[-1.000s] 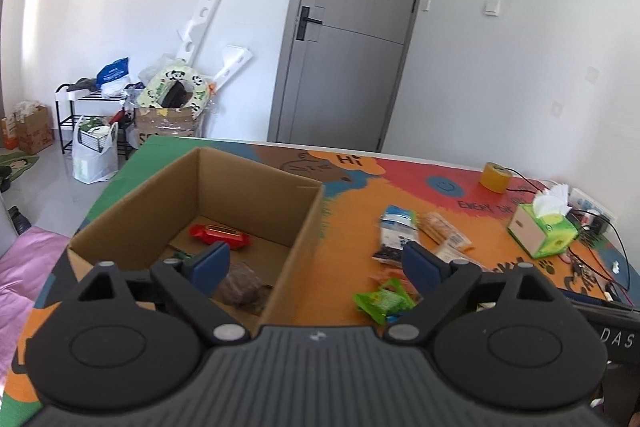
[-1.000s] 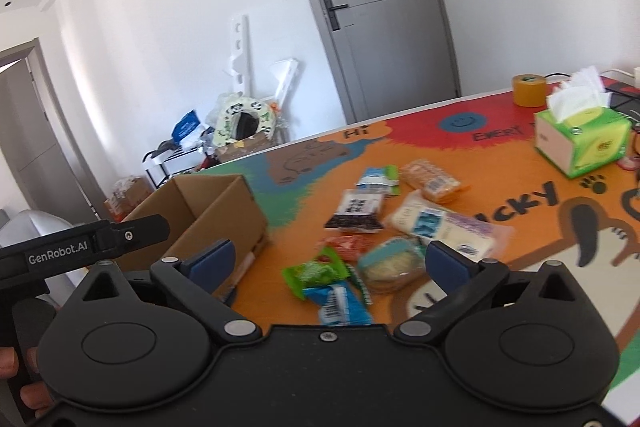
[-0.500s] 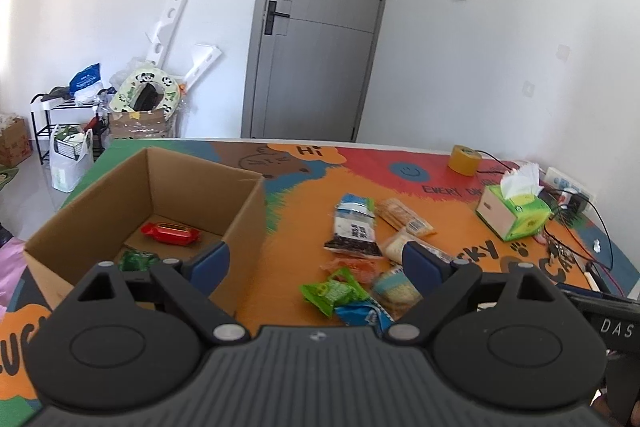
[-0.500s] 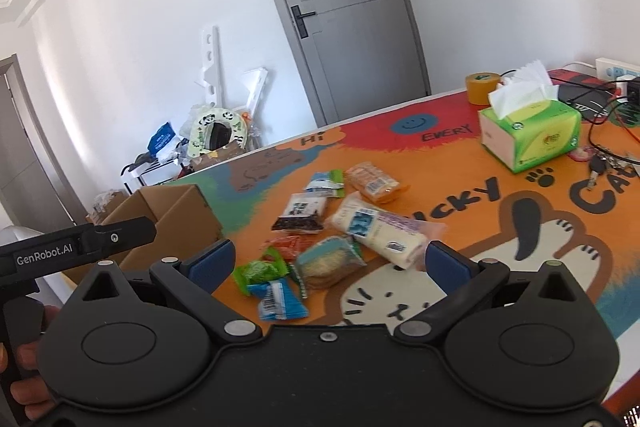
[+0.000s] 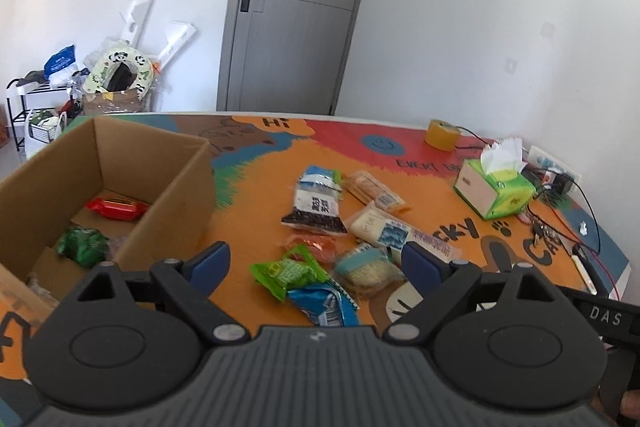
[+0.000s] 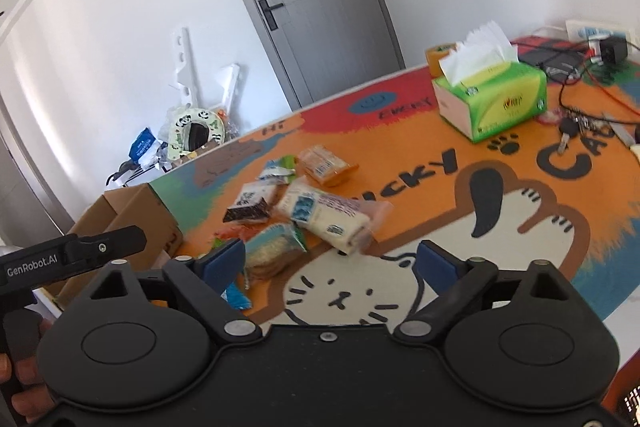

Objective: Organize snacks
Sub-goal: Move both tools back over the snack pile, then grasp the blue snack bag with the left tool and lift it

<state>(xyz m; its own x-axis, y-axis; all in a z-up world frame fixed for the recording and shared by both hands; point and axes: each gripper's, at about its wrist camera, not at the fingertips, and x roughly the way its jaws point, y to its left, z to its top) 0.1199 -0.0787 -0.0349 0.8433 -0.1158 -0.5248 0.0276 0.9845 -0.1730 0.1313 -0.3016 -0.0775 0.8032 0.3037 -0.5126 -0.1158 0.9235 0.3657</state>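
**Snack sorting: early stage, most packets still outside the box**

Cardboard box (image 5: pixel 120 183) at left of surface (image 5: pixel 248 219): open top, plain corrugated walls, square corners. Inside, only a red twist-wrapped packet (image 5: pixel 117 207) with a glossy film and a crinkled dark green packet (image 5: pixel 82 246); judged as two items stowed, possibly more hidden below the near wall.

To the right of the box, loose pile on the printed orange mat, not yet sorted:
- bright green foil pouch (image 5: pixel 286 273), wrinkled, nearest the box;
- blue foil packet (image 5: pixel 324 307), touching the green pouch;
- clear-wrapped round crackers (image 5: pixel 366 269), stacked, pale and grainy;
- black-and-white flat pouch (image 5: pixel 316 205), behind the pile;
- long clear sleeve of pale biscuits (image 5: pixel 394 231);
- orange-wrapped bar (image 5: pixel 374 187), furthest back.

Judged remaining: six or more packets to transfer.

Left hand-held gripper (image 5: pixel 314 261): fingers spread apart, nothing between them, hovering over the pile's near edge. Right hand-held gripper (image 6: pixel 330 261): fingers likewise spread, empty, above the white cat print, crackers beside its left pad.

Further right: green cardboard tissue box (image 5: pixel 494 187), tape roll (image 5: pixel 440 135), cables; not snacks.
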